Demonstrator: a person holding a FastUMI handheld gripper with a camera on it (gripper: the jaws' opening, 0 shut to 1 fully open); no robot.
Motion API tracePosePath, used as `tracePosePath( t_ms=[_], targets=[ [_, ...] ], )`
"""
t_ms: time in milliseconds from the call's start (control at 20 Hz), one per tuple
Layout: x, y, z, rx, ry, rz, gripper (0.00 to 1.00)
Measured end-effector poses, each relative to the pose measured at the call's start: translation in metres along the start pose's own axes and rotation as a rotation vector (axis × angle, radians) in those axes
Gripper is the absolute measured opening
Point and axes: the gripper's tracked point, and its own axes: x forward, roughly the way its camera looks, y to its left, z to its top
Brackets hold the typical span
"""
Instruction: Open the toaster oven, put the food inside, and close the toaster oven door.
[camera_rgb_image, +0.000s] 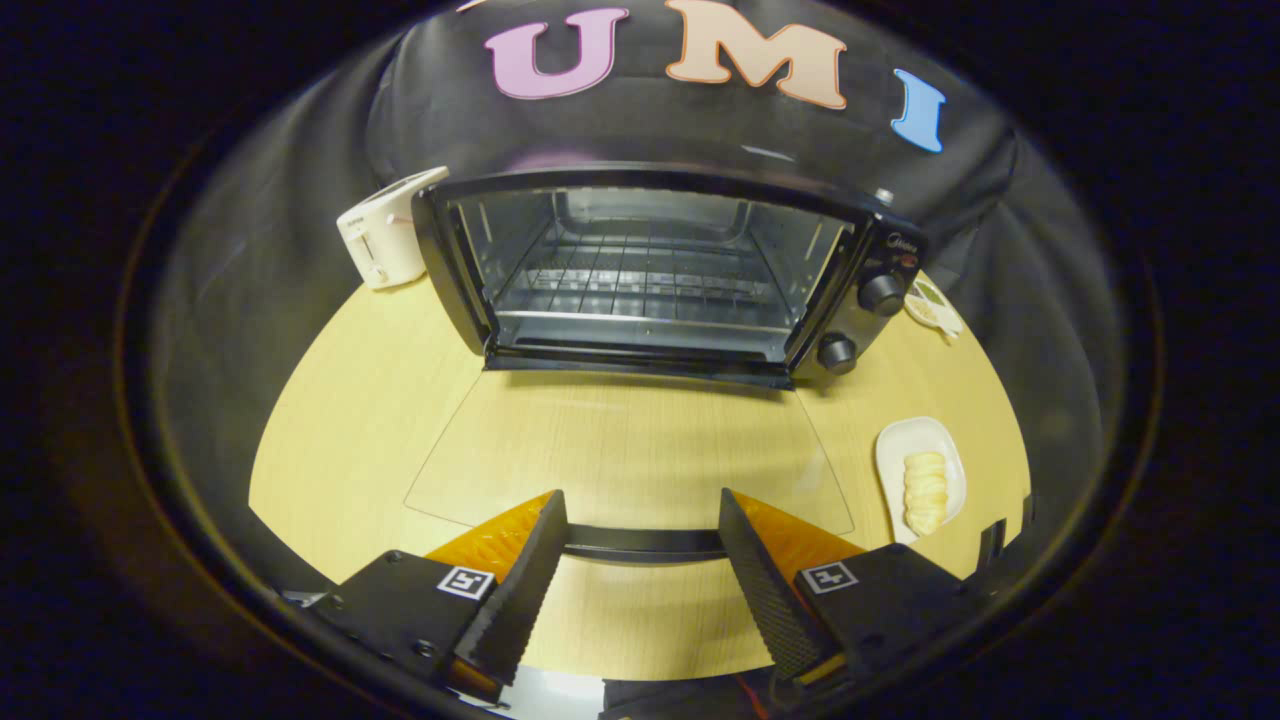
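Note:
The black toaster oven (660, 270) stands at the back of the round wooden table (340, 420) with its cavity and wire rack exposed. Its glass door (630, 450) lies folded down flat toward me. The door's dark handle bar (640, 543) runs across the gap between my fingers. My gripper (640, 497) is open, with its fingers spread wide over the door's front edge and nothing pressed between them. The food, a pale ridged pastry (925, 488), lies on a white oval plate (900, 445) to the right of the door, just beyond my right finger.
A white pop-up toaster (385, 235) stands left of the oven, close to its side. A small dish (932, 305) sits at the table's edge to the right of the oven's knobs (882, 293). Bare tabletop lies to the left of the lowered door.

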Motion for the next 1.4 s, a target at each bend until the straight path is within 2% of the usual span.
tracePosePath(
  t_ms=[500,850,1100,1400],
  targets=[
    [0.023,0.008,-0.023,-0.002,0.088,0.029,0.96],
    [0.025,0.004,-0.017,0.043,0.068,0.029,0.96],
    [0.020,-0.018,-0.004,0.056,0.023,-0.020,0.96],
    [0.013,-0.072,0.027,0.195,-0.034,-0.098,0.96]
  ],
)
